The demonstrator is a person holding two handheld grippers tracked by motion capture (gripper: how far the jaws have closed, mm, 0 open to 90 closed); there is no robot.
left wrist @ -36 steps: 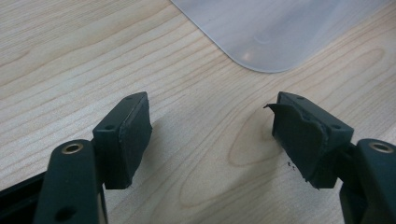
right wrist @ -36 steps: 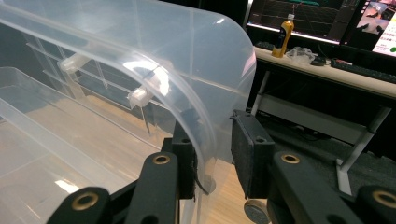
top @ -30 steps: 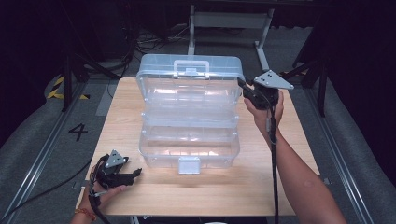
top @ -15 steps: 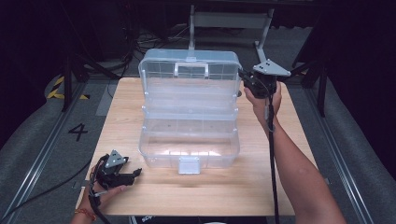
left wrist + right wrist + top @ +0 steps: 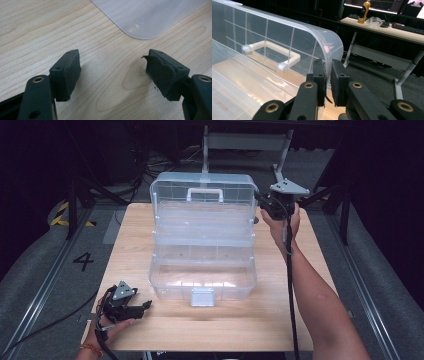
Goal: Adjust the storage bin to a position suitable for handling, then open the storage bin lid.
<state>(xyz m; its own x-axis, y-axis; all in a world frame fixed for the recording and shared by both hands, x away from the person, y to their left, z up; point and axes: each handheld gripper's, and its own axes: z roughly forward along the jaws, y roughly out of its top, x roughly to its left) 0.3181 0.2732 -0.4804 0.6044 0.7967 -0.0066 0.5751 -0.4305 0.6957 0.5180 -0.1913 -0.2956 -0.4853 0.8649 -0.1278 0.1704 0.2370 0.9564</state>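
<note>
A clear plastic tool box [image 5: 202, 270] stands open in the middle of the wooden table [image 5: 280, 320]. Its lid [image 5: 200, 187] is raised almost upright at the far side, white handle [image 5: 205, 195] facing me. My right gripper [image 5: 258, 198] is shut on the lid's right rim; in the right gripper view the pads [image 5: 322, 72] pinch the curved clear edge of the lid [image 5: 287, 32], with the handle [image 5: 272, 53] beyond. My left gripper [image 5: 145, 306] lies at the table's front left, open with nothing in it [image 5: 112, 65], near a box corner [image 5: 150, 17].
Stepped inner trays [image 5: 202, 232] fold out between lid and base. A white latch [image 5: 202, 296] hangs at the box's front. Behind the table stands a metal frame [image 5: 245, 142]. A far desk [image 5: 387, 27] carries a bottle [image 5: 365, 7] and a keyboard.
The right hand has carried the lid's rim up and toward the far side, so the lid stands more upright. The left gripper has stayed put.
</note>
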